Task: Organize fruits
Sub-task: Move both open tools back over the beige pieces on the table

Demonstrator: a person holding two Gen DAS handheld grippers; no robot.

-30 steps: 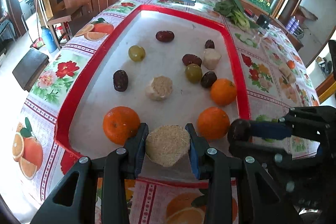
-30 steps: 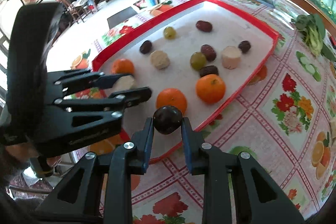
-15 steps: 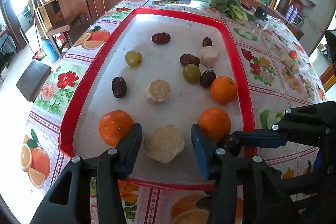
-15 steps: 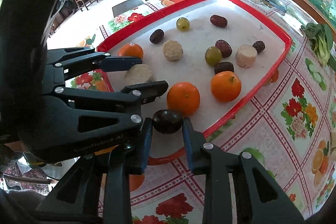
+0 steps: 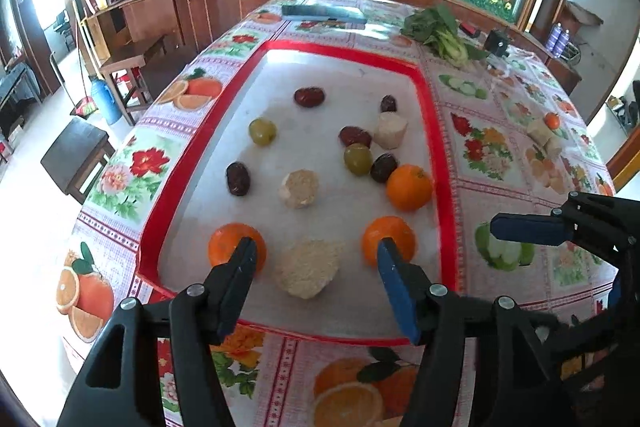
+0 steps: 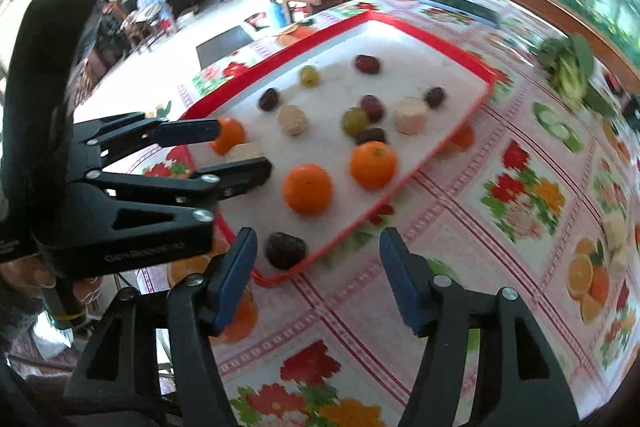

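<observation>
A red-rimmed white tray [image 5: 168, 187] holds oranges, dark dates, green fruits and beige cut pieces. My left gripper [image 5: 316, 257] is open at the near edge, and a beige piece [image 5: 308, 269] lies loose on the tray between its fingers. An orange [image 5: 236, 247] sits behind the left finger and another orange [image 5: 390, 241] behind the right one. My right gripper [image 6: 318, 247] is open too. A dark date [image 6: 286, 250] rests in the tray's near corner [image 6: 276, 277], beside its left finger. The left gripper [image 6: 240, 151] also shows at the left of the right wrist view.
Leafy greens [image 5: 440, 31] and a dark flat object [image 5: 324, 13] lie on the flowered tablecloth beyond the tray. A dark stool [image 5: 76, 155] stands on the floor to the left of the table. A wooden counter runs along the far side.
Both grippers have opened. The left let go of the beige piece and the right let go of the dark date; both now lie on the tray. Both grippers have drawn back.
</observation>
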